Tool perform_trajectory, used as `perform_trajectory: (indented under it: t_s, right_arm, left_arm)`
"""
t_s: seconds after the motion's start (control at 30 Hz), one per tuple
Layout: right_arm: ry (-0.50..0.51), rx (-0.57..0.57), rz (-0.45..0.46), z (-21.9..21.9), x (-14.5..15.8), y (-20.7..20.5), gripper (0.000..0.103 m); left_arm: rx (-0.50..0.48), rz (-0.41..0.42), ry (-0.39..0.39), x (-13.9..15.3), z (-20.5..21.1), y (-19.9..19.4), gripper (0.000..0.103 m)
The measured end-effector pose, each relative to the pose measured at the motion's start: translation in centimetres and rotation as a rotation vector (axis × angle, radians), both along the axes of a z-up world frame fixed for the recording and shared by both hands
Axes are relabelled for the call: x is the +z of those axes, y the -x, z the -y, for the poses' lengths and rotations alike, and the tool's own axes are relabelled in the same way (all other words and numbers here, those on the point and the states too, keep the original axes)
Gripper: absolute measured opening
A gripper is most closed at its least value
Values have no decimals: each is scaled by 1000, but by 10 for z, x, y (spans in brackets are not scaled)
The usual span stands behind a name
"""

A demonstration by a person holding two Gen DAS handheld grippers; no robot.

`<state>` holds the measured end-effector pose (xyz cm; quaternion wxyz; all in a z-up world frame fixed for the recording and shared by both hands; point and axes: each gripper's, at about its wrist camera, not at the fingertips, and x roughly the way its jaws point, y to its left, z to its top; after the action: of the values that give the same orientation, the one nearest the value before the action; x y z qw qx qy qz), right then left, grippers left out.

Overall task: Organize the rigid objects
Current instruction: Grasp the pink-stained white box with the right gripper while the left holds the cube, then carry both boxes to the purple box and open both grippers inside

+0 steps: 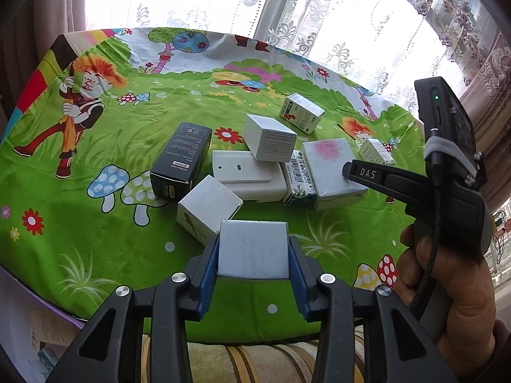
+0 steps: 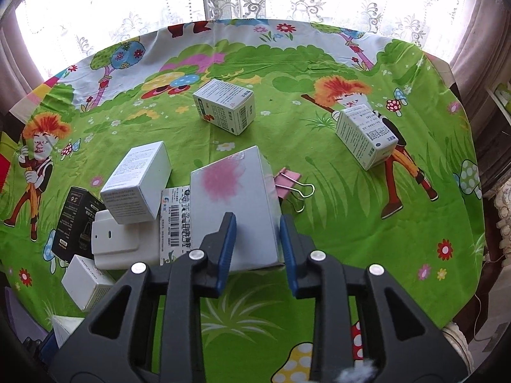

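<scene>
White carton with the pink blotch (image 2: 236, 204): light, stiff, crushable card; right claw (image 2: 257, 223) clenched across its narrow sides, left claw (image 1: 254, 255) likewise grasping a plain white box (image 1: 253, 249).

"DAS" on right tool (image 1: 346, 169), "INSTRUCTIONS" on black box (image 1: 182, 159)

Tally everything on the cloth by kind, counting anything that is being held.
Plain white boxes: 3
Pink-blotched white box: 1
Printed cartons: 3
Black box: 1
Flat white case: 1
Pink binder clip: 1
Total: 10
</scene>
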<state>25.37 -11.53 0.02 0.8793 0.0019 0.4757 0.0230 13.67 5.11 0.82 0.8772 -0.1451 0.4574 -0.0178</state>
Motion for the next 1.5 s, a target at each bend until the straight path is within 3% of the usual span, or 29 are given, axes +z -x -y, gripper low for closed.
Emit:
perform_trajectory:
  t_s: [0.1,0.27,0.33,0.37,0.4,0.43,0.6,0.83,0.93,0.97,1.0,1.23,1.5]
  right_arm:
    - [-27,17,19,7,4,5,17]
    - [-57,30,25,18,6,13,18]
    - [-67,32,39,19,9,17,48]
    - [-70,30,60,19,11,20,84]
    - [-65,29,96,18,14,23,95]
    - [-42,38,127,13,18,26,97]
    - [243,127,182,-33,17,30,97]
    - [335,181,76,-43,-25,19,97]
    - [320,184,88,-38,-25,14,90]
    - [316,197,87,-38,-25,13,74]
    - [321,201,80,-38,-27,12,70]
    - [194,195,61,-14,-23,16,69]
    - [54,185,89,4,8,39,69]
  left_arm:
    - [0,7,-1,1,1,2,42]
    - [-3,10,11,2,2,4,42]
    - [-6,13,12,2,2,5,42]
    - [-7,15,13,3,2,5,42]
    - [-8,16,15,3,2,5,42]
    - [-8,16,16,2,2,5,42]
    - [-3,12,21,0,0,5,42]
    - [4,0,23,-4,-1,4,42]
    - [-2,-2,11,-4,1,3,42]
    - [-2,-3,7,-4,2,2,42]
    - [-2,-4,4,-4,2,2,42]
    - [5,-1,2,-2,2,5,42]
    - [24,33,19,7,-3,19,42]
